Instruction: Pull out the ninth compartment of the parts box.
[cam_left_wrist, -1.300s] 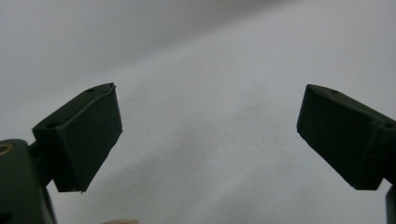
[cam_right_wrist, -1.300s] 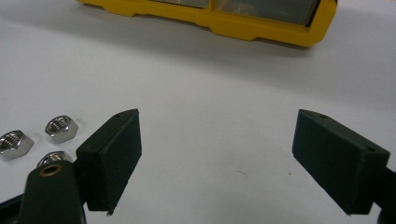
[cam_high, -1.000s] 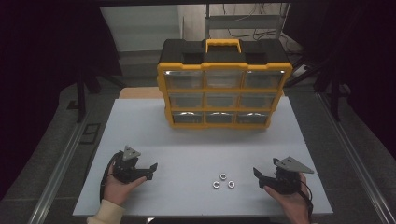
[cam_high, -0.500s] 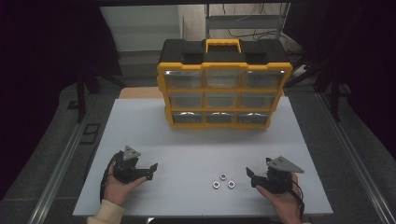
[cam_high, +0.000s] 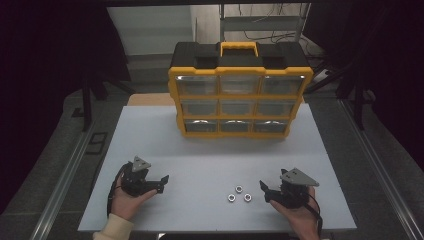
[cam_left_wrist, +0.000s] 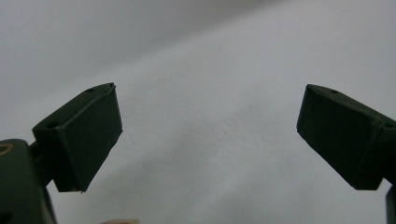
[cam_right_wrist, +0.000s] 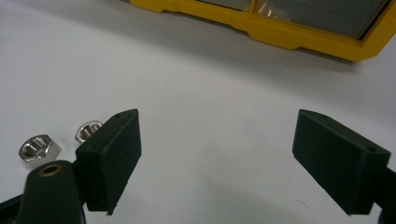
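While both grippers sit wide open and empty, the right gripper (cam_high: 267, 192) is just beside the nuts (cam_high: 239, 193). It should swing left and straddle one nut squarely before closing.

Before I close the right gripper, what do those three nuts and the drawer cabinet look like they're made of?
The three nuts look like bare metal: silvery, shiny, hexagonal. The drawer cabinet looks like moulded plastic, with a matte yellow frame, black top and clear, glossy drawer fronts. The right gripper is open beside the nuts.
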